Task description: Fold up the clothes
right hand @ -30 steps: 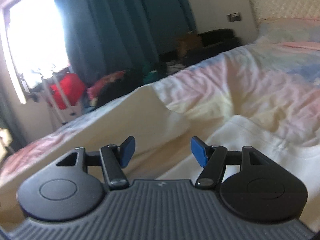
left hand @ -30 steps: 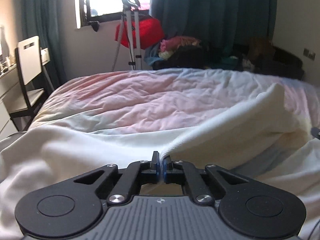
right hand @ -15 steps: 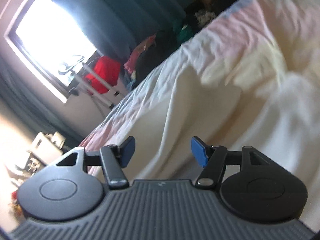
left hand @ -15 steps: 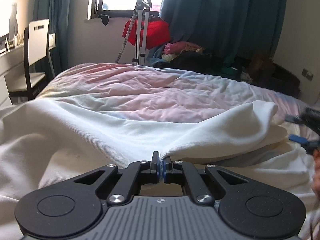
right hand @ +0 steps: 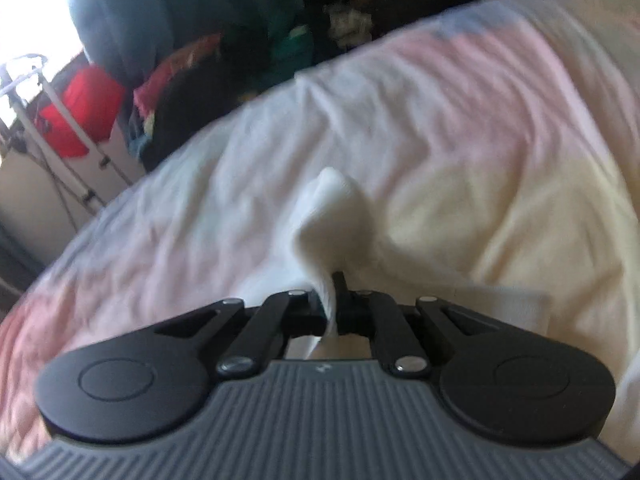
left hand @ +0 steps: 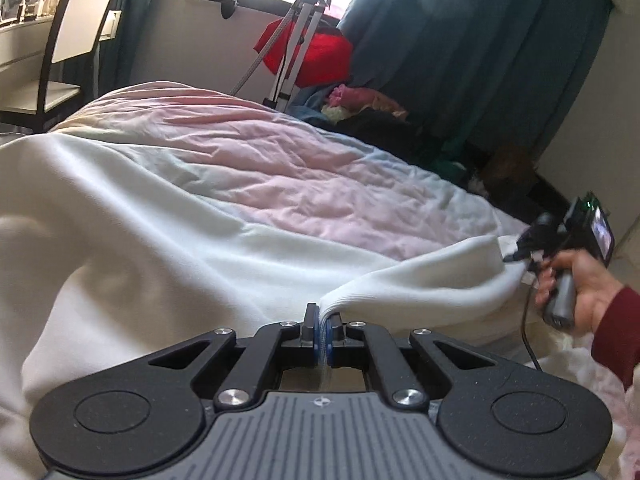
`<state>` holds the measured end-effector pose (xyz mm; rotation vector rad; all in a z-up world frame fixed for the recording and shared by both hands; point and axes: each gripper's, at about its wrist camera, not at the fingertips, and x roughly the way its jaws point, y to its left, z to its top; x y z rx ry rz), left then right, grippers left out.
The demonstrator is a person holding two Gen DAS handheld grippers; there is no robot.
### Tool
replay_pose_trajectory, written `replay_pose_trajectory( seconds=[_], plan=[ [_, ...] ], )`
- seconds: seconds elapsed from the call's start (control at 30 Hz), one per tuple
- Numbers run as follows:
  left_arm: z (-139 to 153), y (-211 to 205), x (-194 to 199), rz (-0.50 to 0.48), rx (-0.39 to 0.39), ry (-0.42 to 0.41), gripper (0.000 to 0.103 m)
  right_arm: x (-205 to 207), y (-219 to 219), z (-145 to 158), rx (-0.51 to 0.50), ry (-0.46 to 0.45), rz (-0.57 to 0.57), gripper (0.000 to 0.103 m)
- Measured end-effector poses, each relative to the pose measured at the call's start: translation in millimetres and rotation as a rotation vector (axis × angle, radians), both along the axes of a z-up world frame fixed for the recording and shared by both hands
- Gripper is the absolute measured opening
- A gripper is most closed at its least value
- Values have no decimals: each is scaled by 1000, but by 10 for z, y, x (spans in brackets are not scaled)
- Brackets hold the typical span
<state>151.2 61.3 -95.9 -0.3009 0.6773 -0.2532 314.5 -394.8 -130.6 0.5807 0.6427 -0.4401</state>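
Jaws of the left gripper [left hand: 322, 330] are pinched together on an edge of the white garment [left hand: 168, 240], with a thin strip of cloth showing between the blue pads. From that pinch a raised fold runs to the right, toward the right gripper [left hand: 520, 254], which a hand [left hand: 576, 284] in a dark red sleeve [left hand: 616, 340] holds at the garment's far corner. The rest of the garment lies spread over the bed [left hand: 280, 168], covering its near side and bunching at the left.

In the right wrist view, which is blurred, the right gripper [right hand: 334, 304] has its jaws clamped on a tuft of the garment [right hand: 332, 216] that stands up in a peak just ahead of them. The pink and pale quilt of the bed [right hand: 500, 100] lies beyond.

Past the bed stand a chair [left hand: 76, 32], a red bag [left hand: 316, 54] on a metal stand, a pile of clothes [left hand: 360, 100] and dark curtains [left hand: 480, 40].
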Motion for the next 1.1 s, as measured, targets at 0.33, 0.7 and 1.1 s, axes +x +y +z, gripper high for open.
replay_pose_trajectory(
  seconds=[0.33, 0.7, 1.1],
  plan=[
    [164, -45, -38, -21, -89, -163, 3, -646, -134, 608, -41, -313, -70, 6],
    [-291, -463, -12, -53, 158, 45, 5, -1546, -470, -476, 128, -222, -207, 6],
    [-176, -526, -131, -36, 152, -39, 6, -1754, -551, -365, 25, -263, -223, 6]
  ],
)
